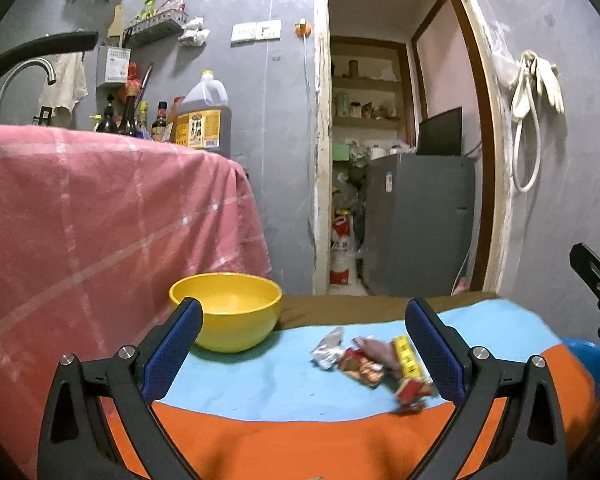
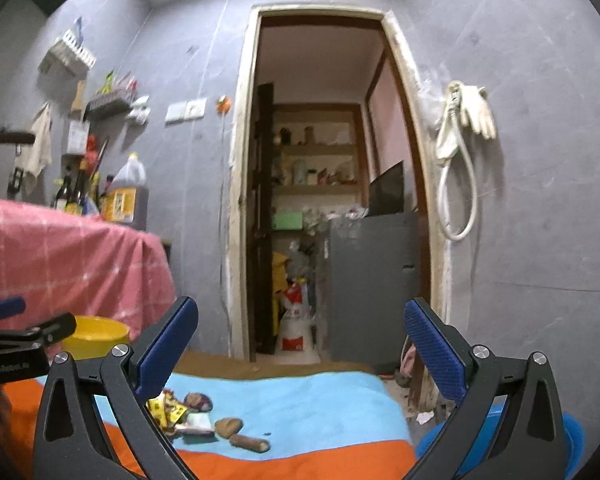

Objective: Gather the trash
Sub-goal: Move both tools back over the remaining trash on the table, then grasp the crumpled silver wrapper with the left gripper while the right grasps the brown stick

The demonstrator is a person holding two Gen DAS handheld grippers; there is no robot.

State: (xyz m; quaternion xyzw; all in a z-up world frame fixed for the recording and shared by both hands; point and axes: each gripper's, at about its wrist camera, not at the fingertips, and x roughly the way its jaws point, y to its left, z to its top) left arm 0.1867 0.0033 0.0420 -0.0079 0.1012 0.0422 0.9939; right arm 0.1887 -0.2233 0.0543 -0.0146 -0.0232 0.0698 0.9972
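A small heap of crumpled snack wrappers (image 1: 374, 362) lies on the blue and orange cloth of the table (image 1: 260, 384), right of centre. A yellow bowl (image 1: 226, 310) stands empty to their left. My left gripper (image 1: 300, 348) is open and empty above the cloth, the wrappers just inside its right finger. In the right wrist view the wrappers (image 2: 180, 410) lie at lower left beside two brown food scraps (image 2: 240, 434). My right gripper (image 2: 300, 356) is open and empty, above the table's right part. The bowl (image 2: 94, 336) shows at the left.
A counter draped in pink cloth (image 1: 100, 220) stands left of the table, with bottles and an oil jug (image 1: 204, 116) behind. An open doorway (image 1: 396, 160) with a grey cabinet is ahead. A blue bin (image 2: 500, 440) sits below the table's right edge.
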